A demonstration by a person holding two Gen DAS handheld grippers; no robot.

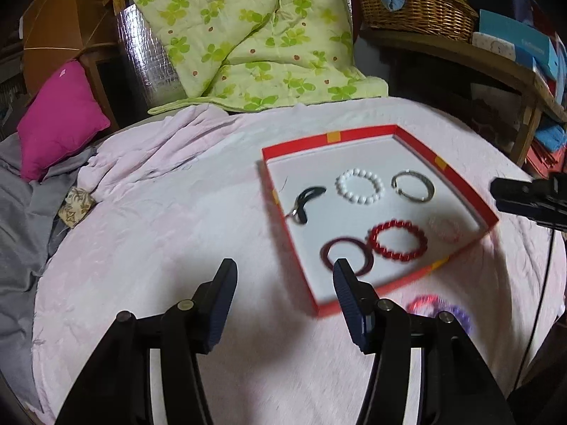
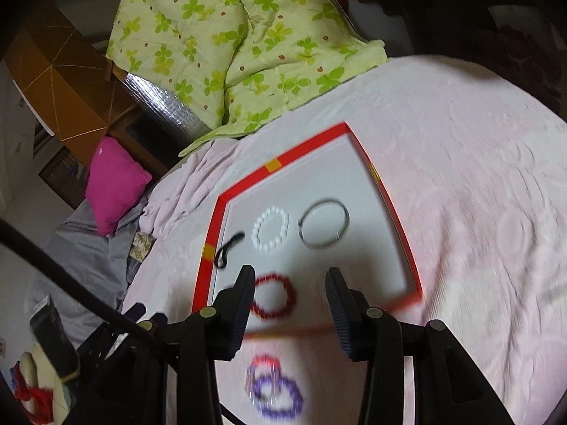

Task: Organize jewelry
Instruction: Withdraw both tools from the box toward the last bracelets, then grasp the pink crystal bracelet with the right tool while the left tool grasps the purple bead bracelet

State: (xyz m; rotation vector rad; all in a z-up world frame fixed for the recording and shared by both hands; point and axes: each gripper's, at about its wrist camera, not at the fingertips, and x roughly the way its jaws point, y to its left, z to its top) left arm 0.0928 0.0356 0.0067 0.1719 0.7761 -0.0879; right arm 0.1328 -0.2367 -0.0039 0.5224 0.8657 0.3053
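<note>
On the bed, over a pale pink blanket (image 1: 177,212), lies a shallow red-rimmed box lid (image 1: 354,134) with a white floor. Inside it, along the far side, sit a black curved clip (image 1: 306,200), a white bead bracelet (image 1: 359,186) and a silver bangle (image 1: 414,186), each apart from the next. Nearer the camera lie a dark red bangle (image 1: 327,253) and a red bead bracelet (image 1: 397,239), touching or nearly so, with a pale pink bracelet (image 1: 444,228) just beside them by the right wall; blur makes that one hard to read.

Outside the lid, just past its near edge, a purple bead bracelet (image 2: 280,395) and a pink-red one (image 2: 264,361) rest on the blanket, overlapping; the right wrist view is smeared, so how many pieces make up that little heap cannot be told.

The left gripper (image 1: 285,269) hangs over the blanket at the lid's near left corner, its jaws spread wide and holding nothing. The right gripper (image 2: 290,276) hovers above the lid's near half, jaws likewise wide apart and empty, with the red bead bracelet showing between them below.

Behind the bed are a green clover-print quilt (image 1: 248,35), a magenta cushion (image 1: 60,117) and a wicker basket (image 1: 414,7) on a wooden shelf (image 1: 496,63).
</note>
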